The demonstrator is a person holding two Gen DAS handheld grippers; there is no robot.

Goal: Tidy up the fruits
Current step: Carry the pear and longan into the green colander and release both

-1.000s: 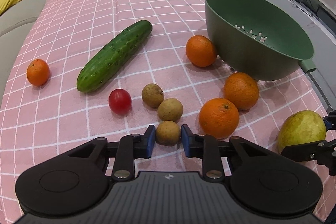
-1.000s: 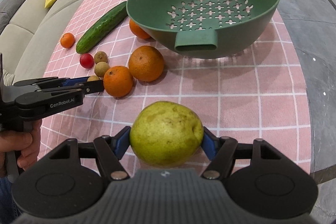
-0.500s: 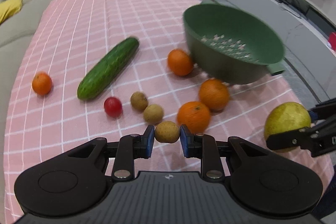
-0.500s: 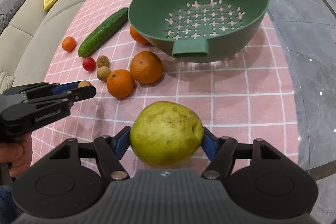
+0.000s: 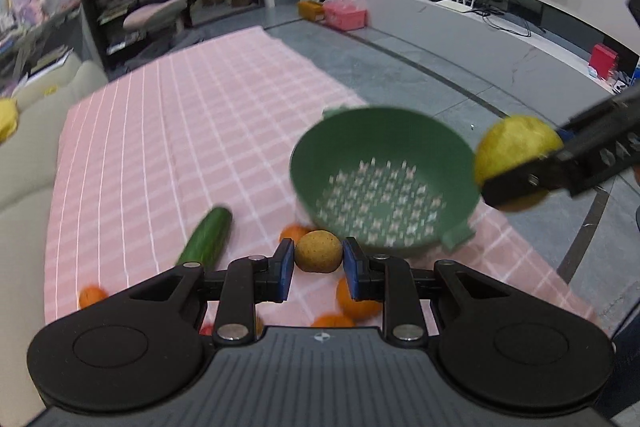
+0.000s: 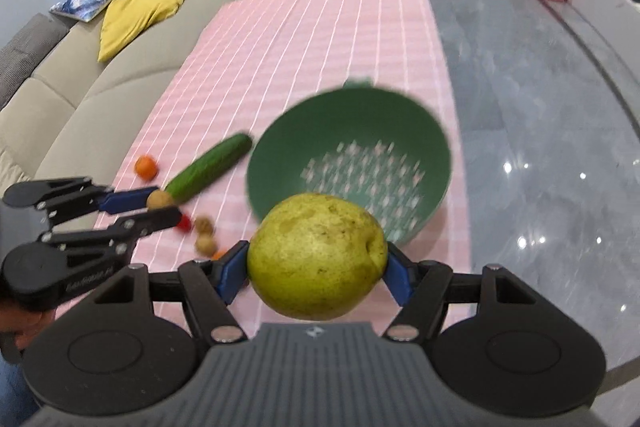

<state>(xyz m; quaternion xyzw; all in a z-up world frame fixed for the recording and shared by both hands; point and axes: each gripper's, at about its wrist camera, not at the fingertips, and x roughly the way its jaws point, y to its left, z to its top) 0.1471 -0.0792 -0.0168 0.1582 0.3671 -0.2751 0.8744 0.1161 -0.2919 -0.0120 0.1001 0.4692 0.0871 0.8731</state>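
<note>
- The pink checked tablecloth lies below both your grippers.
- The green colander sits on it, nothing inside.
- The cucumber lies just left of the colander.
- Your right gripper clamps the yellow-green pear, raised near the colander's rim.
- Your left gripper pinches a small brown fruit between narrow fingers, off the cloth.
</note>
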